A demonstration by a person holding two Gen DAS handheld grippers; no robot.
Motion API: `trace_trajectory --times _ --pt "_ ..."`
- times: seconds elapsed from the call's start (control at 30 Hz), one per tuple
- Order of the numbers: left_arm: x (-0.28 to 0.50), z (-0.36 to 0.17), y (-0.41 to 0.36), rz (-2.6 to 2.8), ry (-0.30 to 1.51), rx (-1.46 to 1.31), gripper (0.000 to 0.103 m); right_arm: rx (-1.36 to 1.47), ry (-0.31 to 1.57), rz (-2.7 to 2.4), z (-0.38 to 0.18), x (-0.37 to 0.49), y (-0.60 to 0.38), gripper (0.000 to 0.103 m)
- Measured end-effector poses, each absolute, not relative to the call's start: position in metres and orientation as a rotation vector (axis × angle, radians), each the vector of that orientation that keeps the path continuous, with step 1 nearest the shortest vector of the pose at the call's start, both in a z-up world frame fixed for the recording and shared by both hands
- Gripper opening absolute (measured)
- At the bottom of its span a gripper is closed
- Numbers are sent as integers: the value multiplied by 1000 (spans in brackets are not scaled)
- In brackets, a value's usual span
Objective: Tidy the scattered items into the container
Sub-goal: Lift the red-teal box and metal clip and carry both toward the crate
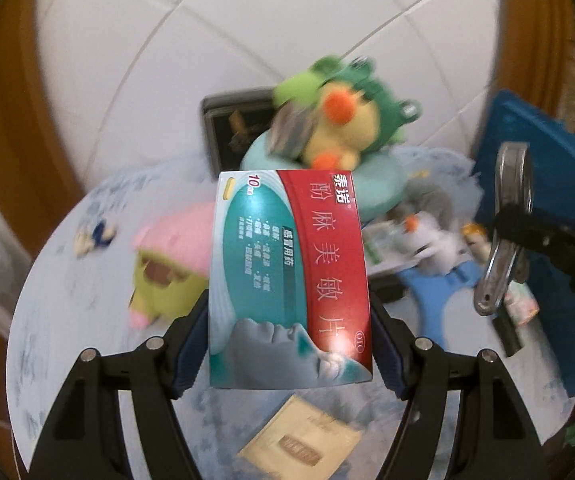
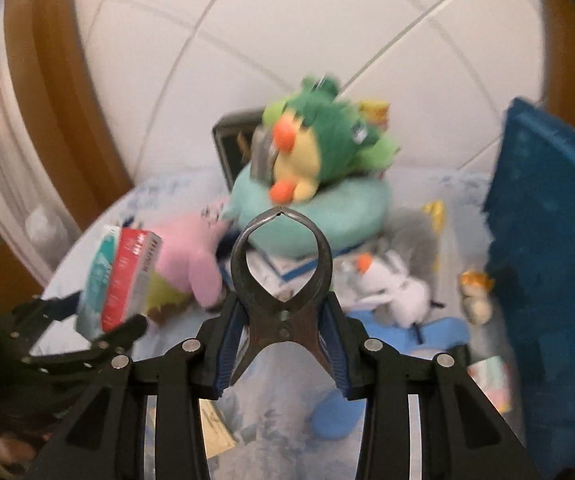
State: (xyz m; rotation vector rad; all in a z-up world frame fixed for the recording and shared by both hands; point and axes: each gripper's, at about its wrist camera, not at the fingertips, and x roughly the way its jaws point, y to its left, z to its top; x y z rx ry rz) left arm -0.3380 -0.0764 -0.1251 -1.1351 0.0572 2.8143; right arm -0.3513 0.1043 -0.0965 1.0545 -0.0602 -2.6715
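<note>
Medicine box, red and teal, hanging upright above the round table, pinched by its side edges between the fingers of the left gripper. Metal clamp, tips touching, sitting squeezed at its handles inside the right gripper, above the same table. Lying farther back in a heap: green plush resting on a teal cushion, pink plush to the left, grey and white plush to the right. Blue container standing at the right edge. Tan packet lying flat below the box.
</note>
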Motion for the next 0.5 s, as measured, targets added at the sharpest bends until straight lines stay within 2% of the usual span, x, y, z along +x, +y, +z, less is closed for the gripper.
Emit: trace_trajectory --times 0.27,0.5 --pt "-350 -49 23 2671 118 -933 71 870 -149 -2884 3 -316 193 38" --pt "-350 20 142 2578 163 -763 71 680 -178 -3133 86 -258 300 38"
